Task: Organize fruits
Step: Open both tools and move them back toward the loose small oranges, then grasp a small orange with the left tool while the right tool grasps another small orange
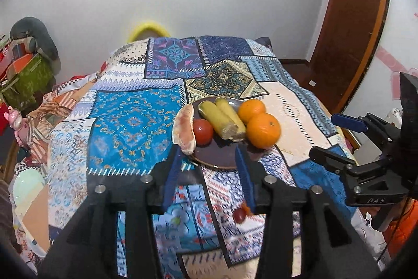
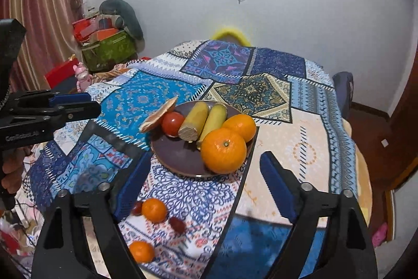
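Already the brown plate point(image 2: 172, 161) holds most of the fruit: two oranges point(image 2: 224, 151), two bananas point(image 2: 194, 119), a tomato point(image 2: 173, 123) and a citrus slice point(image 2: 158, 114) leaning on its far-left rim. Near the plate's front edge, on the patterned surface point(image 2: 300, 148), two small oranges point(image 2: 154, 210) and some small red fruits point(image 2: 177, 224) remain loose. Both left tongs point(image 1: 210, 169) and right tongs point(image 2: 206, 190) stand apart, empty, short of the plate.
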`<state>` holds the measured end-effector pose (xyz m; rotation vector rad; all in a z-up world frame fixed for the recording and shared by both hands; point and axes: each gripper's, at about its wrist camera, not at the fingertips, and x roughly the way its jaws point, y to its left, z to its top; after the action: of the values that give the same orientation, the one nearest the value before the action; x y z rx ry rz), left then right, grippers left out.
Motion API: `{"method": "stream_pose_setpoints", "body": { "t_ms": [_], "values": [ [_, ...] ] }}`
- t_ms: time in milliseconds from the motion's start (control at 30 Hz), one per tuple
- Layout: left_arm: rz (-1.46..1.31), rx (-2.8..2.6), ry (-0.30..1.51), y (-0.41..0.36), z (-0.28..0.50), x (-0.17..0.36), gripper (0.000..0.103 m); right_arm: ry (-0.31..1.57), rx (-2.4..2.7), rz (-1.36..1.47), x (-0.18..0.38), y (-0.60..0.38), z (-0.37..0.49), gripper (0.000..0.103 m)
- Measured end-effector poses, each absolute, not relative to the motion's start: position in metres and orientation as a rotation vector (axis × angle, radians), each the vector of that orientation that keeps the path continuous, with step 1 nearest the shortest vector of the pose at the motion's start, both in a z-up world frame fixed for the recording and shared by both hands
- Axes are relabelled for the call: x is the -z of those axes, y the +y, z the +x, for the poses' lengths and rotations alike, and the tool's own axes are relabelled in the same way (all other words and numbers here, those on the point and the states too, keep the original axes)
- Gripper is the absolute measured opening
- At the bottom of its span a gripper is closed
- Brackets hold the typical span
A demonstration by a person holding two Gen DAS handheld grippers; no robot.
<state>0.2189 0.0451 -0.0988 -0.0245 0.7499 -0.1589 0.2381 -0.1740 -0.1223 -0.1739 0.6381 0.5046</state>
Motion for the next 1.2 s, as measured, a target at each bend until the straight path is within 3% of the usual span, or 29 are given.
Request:
{"method": "stream_pose_setpoints", "body": {
  "t_ms": [67,200,300,800,867,967,1200],
  "values": [
    [-0.021,0.163,0.742,0.042,0.207,0.095,0.051,0.636,-0.501,-0.179,0.119,-0.174,0.227,0.088],
    [-0.004,0.181,0.736,0.033,0.183,0.091,0.053,0.635,-0.493,-0.166,0.119,-0.175,0.207,0.103],
    [-0.008,0.19,0.736,0.03,0.167,0.091,0.058,0.616,-0.472,-0.184,0.12,-0.176,0.192,0.103],
    [-0.019,0.182,0.8,0.026,0.134,0.123,0.062,0.777,-0.536,-0.128,0.167,-0.169,0.167,0.102],
    [-0.031,0.188,0.815,0.027,0.134,0.128,0.062,0.784,-0.54,-0.14,0.174,-0.166,0.165,0.1],
    [-0.034,0.188,0.827,0.029,0.134,0.134,0.062,0.816,-0.551,-0.167,0.184,-0.159,0.166,0.081],
    [-0.051,0.168,0.866,0.034,0.143,0.148,0.062,0.906,-0.582,-0.197,0.212,-0.147,0.172,0.064]
  ]
}}
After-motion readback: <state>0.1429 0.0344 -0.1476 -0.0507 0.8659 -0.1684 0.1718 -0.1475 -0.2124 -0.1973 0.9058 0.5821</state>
